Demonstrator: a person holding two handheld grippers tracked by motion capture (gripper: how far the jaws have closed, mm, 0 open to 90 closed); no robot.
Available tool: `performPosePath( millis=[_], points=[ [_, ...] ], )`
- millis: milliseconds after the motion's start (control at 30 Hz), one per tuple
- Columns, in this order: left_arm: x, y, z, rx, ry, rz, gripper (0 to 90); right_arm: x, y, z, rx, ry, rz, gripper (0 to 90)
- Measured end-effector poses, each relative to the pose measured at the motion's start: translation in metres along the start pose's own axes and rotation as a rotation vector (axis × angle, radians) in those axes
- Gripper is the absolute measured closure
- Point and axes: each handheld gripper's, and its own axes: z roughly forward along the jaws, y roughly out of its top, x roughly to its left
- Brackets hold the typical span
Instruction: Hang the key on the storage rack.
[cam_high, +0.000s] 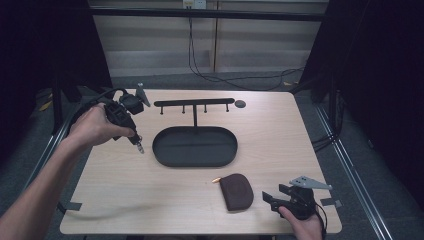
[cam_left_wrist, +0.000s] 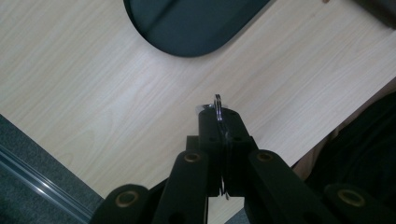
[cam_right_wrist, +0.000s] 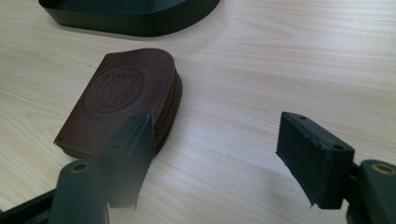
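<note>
The oval black tray (cam_high: 162, 150) at mid-table has a post rising from it to a bar of hooks (cam_high: 194, 103), and I can't see anything lying in it; the brown zip pouch (cam_high: 237, 191) lies shut on the wood just in front of the tray. My left gripper (cam_high: 139, 146) hangs above the table left of the tray, jaws pressed together on a small silver key ring (cam_left_wrist: 218, 107), thin, shiny and edge-on, poking out past the pads; my right gripper (cam_high: 274, 198) sits near the table's front edge beside the pouch with its jaws spread and nothing between them, and there is bare wood around both.
</note>
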Motion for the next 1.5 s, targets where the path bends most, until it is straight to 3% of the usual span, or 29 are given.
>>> performPosePath(
  millis=[233, 500, 1133, 1500],
  points=[
    [0.005, 0.013, -0.009, -0.021, 0.011, -0.026, 89.1, 0.0, 0.0, 0.0, 0.001, 0.001, 0.0, 27.6],
    [0.007, 0.028, -0.008, -0.005, 0.009, -0.037, 89.1, 0.0, 0.0, 0.0, 0.001, 0.005, 0.0, 27.1],
    [0.01, 0.057, -0.016, -0.028, 0.026, -0.059, 89.0, 0.005, 0.0, -0.001, -0.011, 0.023, -0.052, 14.9],
    [0.022, 0.078, -0.015, -0.027, 0.016, -0.093, 89.0, 0.004, 0.0, -0.002, -0.016, 0.035, -0.048, 14.7]
  ],
)
